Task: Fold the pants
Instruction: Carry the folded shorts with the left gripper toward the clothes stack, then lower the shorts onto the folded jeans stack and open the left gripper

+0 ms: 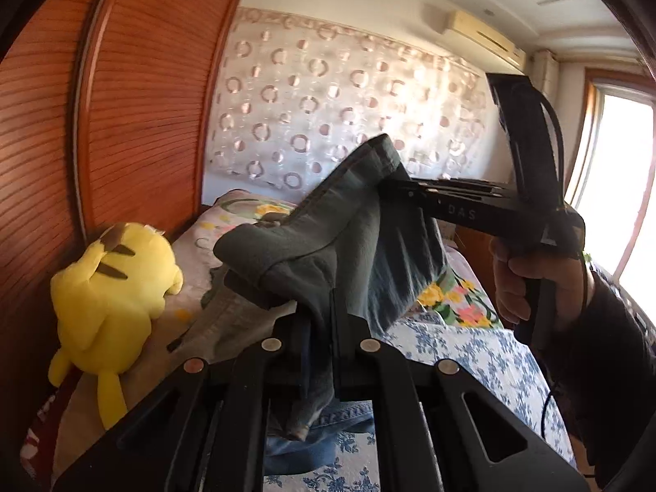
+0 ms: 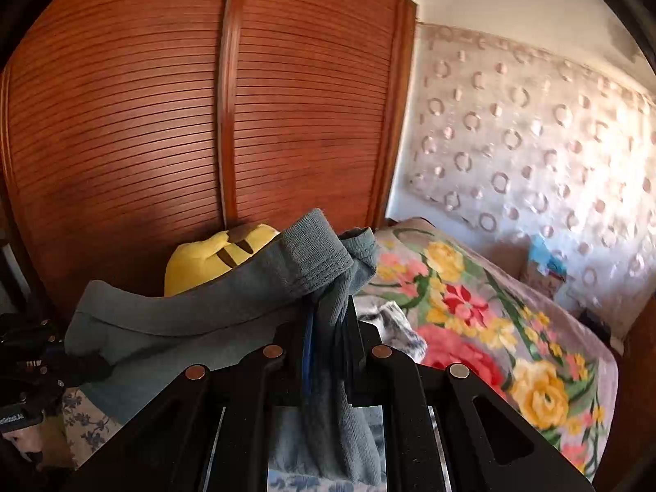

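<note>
1. My left gripper [image 1: 317,328] is clamped on the grey pants [image 1: 328,238], and my right gripper [image 2: 328,324] is pinched on the same cloth.
2. The pants hang in the air between them over the bed [image 1: 471,352], their long axis hand to hand.
3. The hands stand equally near.
4. Only "DAS" is readable, on the right gripper's body.

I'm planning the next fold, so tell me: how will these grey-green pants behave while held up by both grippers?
Probably floppy: the pants sag and bunch between the left gripper and right gripper. Likely light, since pinched edges carry them. The soft knit waistband looks unlikely to slip.
</note>
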### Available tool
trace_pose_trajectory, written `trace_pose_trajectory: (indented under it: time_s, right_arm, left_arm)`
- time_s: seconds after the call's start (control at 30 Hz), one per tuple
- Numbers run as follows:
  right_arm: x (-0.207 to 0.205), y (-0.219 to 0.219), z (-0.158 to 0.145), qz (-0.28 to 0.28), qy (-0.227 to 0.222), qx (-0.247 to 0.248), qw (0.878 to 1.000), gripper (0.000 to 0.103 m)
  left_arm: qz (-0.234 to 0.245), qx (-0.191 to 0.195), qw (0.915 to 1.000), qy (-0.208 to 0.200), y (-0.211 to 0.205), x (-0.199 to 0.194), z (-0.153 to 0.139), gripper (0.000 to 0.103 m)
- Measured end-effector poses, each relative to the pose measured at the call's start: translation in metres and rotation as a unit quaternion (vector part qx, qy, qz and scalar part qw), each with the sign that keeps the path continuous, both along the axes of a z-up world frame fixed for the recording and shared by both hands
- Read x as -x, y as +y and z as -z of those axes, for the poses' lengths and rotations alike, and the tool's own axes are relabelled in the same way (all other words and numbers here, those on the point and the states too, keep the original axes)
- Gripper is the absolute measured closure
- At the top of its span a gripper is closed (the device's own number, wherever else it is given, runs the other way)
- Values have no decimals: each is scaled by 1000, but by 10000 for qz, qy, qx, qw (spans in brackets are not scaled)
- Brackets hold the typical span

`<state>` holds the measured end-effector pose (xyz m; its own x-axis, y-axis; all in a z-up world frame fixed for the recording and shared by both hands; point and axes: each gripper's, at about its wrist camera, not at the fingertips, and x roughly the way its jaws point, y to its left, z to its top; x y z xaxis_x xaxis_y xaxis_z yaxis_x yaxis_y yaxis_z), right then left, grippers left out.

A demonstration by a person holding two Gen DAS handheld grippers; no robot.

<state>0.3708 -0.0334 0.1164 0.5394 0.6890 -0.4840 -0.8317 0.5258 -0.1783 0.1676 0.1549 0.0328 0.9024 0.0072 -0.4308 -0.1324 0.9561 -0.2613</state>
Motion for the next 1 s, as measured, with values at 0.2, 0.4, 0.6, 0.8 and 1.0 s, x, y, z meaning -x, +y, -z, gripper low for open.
trace_pose_trajectory:
  time_s: [0.2, 0.4, 0.6, 0.8, 1.0]
  right_arm:
    - [-20, 37, 13, -370, 12, 313, 9988, 92]
    - [-51, 65, 34, -273, 345, 496, 9978, 84]
    - [-59, 42, 24, -92, 459, 96, 9989, 72]
    - [-31, -3, 13, 80, 333, -356, 9988, 71]
    - [-6, -14, 32, -262, 607, -252, 9975, 72]
  left_arm:
    - [-240, 66, 9994, 225, 15, -4, 20, 94]
    - [-566, 272, 9963, 593, 41, -7, 41, 93]
    - [-574, 128, 9965, 592, 48, -3, 37, 58]
    - [-311, -295, 9979, 489, 34, -10, 29, 55]
    - [-102, -407, 9963, 746, 25, -20, 42, 55]
